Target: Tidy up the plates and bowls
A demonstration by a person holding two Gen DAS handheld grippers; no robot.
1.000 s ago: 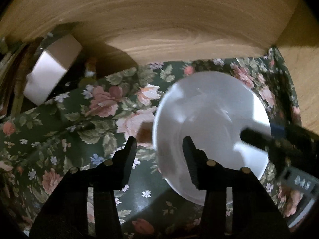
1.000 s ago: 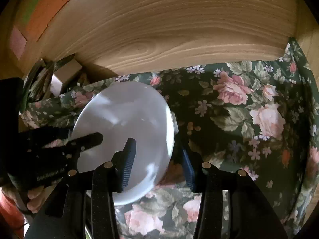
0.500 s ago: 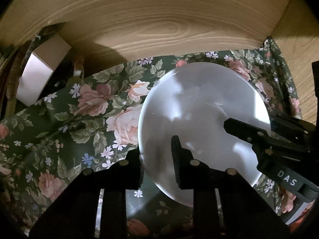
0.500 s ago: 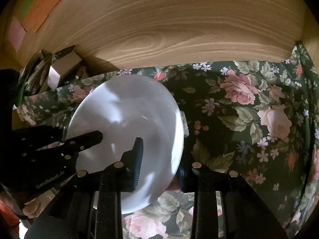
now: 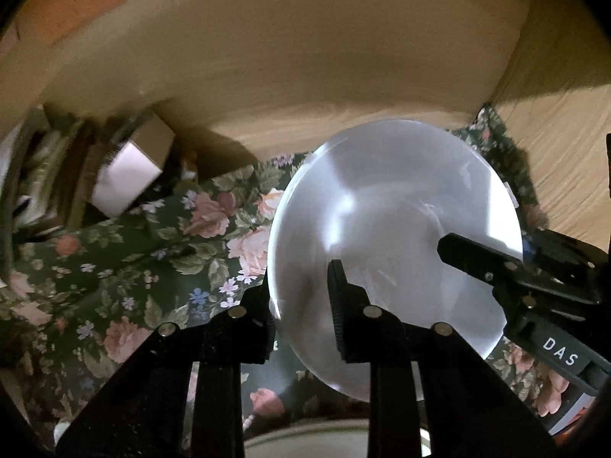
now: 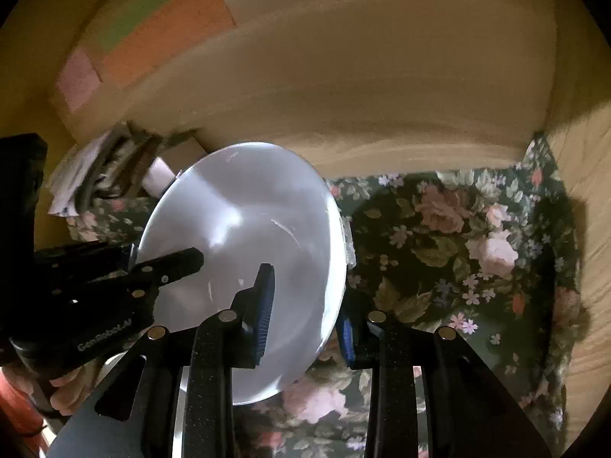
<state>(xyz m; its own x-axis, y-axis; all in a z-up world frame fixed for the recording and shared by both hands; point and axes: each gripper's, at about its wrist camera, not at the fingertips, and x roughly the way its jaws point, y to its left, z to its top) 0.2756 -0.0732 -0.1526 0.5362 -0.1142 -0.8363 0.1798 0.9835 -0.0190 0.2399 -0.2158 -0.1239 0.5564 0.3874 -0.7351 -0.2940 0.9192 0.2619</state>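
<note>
White plate is up off the floral cloth, tilted, held between both tools inside a wood cabinet w/ a pale wooden back wall. Left gripper is clamped on the plate's left rim – one finger under the edge, the other over the plate face. Right gripper pinches the opposite rim, blue-padded fingers on either side of the edge. Each tool shows in the other's view: right gripper at the plate's right edge, left gripper at its left. Cardboard box sits at the back left corner on the cloth, beside some blurred clutter – can't tell what. Another pale rim shows at the bottom of the left view, below the plate.
</note>
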